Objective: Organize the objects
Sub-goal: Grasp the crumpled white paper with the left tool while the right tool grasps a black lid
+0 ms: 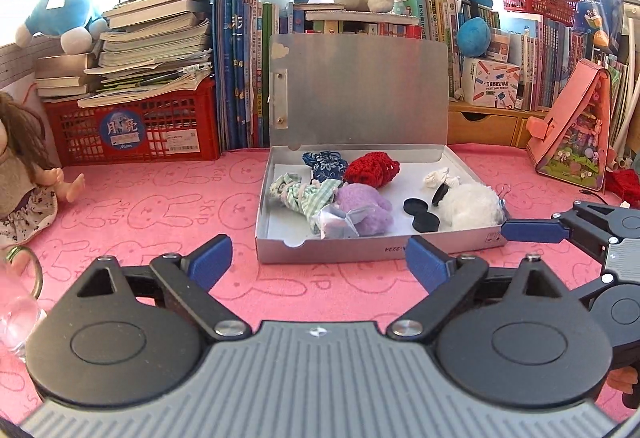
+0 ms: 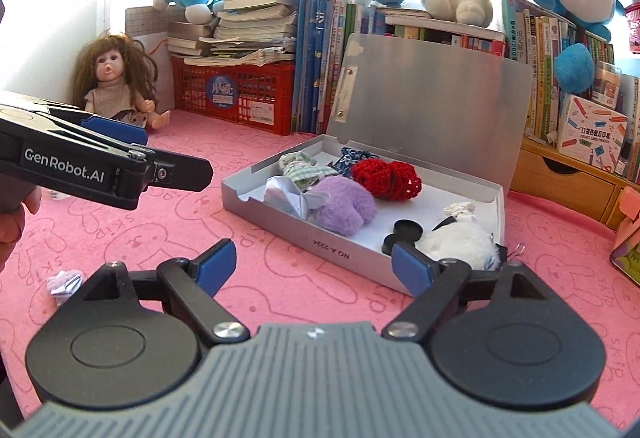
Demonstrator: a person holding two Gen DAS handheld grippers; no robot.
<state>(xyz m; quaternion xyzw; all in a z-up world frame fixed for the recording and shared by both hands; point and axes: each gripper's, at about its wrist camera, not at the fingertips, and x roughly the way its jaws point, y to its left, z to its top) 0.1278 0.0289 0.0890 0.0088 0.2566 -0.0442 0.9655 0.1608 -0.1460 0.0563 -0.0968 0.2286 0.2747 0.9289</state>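
Hovering: left claw (image 1: 318, 260) and right claw (image 2: 314, 264), both spread, pinching nothing.
Box: shallow silver cardboard box (image 1: 360, 244), lid upright, just ahead of both claws, holding small doll clothes.
Stray: crumpled white paper scrap (image 2: 64, 284) on the pink mat, left of right claw.
Nearer: probably right claw.

left of the left claw (image 1: 318, 262), a doll (image 1: 24, 173) is cut by the picture's edge, its face out of view, and a clear glass thing (image 1: 20, 312) there is too blurred to name. right of it, the right claw (image 1: 532, 230) shows only one blue finger. behind the right claw's (image 2: 312, 268) right finger, the white fluffy item (image 2: 460, 244) is partly hidden.
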